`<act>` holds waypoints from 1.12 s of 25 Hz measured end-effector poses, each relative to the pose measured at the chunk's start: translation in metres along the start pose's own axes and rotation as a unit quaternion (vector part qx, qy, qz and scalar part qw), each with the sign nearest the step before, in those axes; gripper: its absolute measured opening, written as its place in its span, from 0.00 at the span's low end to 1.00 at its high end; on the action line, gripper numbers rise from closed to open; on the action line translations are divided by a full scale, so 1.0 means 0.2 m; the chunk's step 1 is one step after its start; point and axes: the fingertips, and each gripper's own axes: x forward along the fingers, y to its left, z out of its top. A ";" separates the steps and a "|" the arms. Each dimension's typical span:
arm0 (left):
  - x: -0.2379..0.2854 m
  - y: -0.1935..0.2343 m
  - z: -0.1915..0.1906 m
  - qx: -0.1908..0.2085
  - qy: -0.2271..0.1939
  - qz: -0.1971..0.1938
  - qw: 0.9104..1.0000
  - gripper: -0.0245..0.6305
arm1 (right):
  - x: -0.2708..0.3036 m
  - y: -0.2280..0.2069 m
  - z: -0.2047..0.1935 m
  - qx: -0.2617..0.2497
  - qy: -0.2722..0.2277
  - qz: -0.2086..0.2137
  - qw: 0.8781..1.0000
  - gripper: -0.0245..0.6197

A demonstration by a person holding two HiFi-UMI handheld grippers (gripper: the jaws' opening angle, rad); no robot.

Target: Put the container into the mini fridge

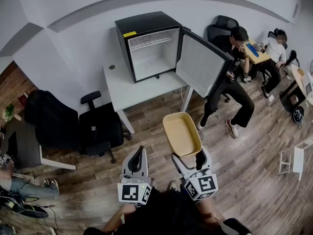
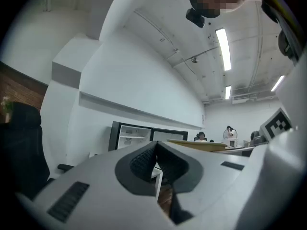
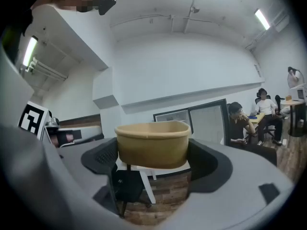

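Wood-plank flooring fills the head view. At upper centre a white table (image 1: 122, 89) bears the mini fridge (image 1: 146, 45), its door swung wide. Below centre, the right gripper (image 1: 190, 159) carries the tan container (image 1: 181, 133), well apart from the fridge.

In the left gripper view, the left gripper (image 2: 156, 164) has its jaws together on nothing.

In the right gripper view, wide-set jaws clamp the container's sides.

This looks like the carrying step. The next move calls for advancing and sliding the container level into the open fridge.

Left hand-held gripper (image 1: 139, 153) closed — right hand-held gripper (image 1: 190, 158) clamps the container (image 1: 181, 132).
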 end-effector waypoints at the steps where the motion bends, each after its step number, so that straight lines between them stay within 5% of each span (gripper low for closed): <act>1: 0.00 0.00 0.00 0.000 -0.001 0.000 1.000 0.05 | 0.00 0.00 0.00 0.000 -0.001 0.000 1.000 0.76; 15: 0.04 -0.10 -0.03 0.006 0.002 0.004 1.000 0.05 | -0.02 -0.10 -0.02 0.008 0.005 0.008 1.000 0.76; 28: 0.20 -0.29 -0.12 0.003 0.011 0.040 0.999 0.05 | 0.03 -0.40 -0.01 0.005 0.013 0.035 0.999 0.76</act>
